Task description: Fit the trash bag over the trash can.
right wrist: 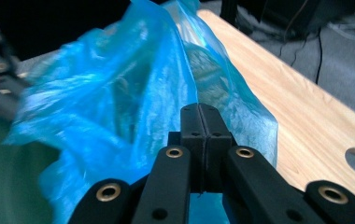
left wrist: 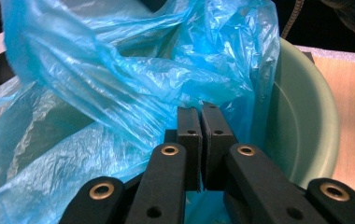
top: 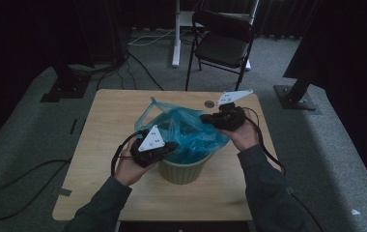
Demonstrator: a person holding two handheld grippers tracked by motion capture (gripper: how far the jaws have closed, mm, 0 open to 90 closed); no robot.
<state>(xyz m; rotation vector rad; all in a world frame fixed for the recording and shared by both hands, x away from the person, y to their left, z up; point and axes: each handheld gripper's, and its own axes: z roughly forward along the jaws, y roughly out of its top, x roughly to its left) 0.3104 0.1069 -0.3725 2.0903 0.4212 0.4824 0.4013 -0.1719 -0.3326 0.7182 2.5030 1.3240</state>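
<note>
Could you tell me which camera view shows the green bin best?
The left gripper view: the green bin shows its curved rim and inner wall beside the blue bag. The high view shows it whole but small and dim, half draped by the bag. The right gripper view catches a blurred green edge at lower left.

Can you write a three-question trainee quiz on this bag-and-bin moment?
1. True or false: the blue plastic bag sits in the green bin.
2. What do the left gripper and the right gripper pinch? A the bag's film, B the bin's rim, C a cable.
3. What stands on the floor behind the table?

Key
1. True: it is partly inside and bulges over the rim.
2. A, with both jaw pairs closed on the film.
3. A black folding chair.
</note>
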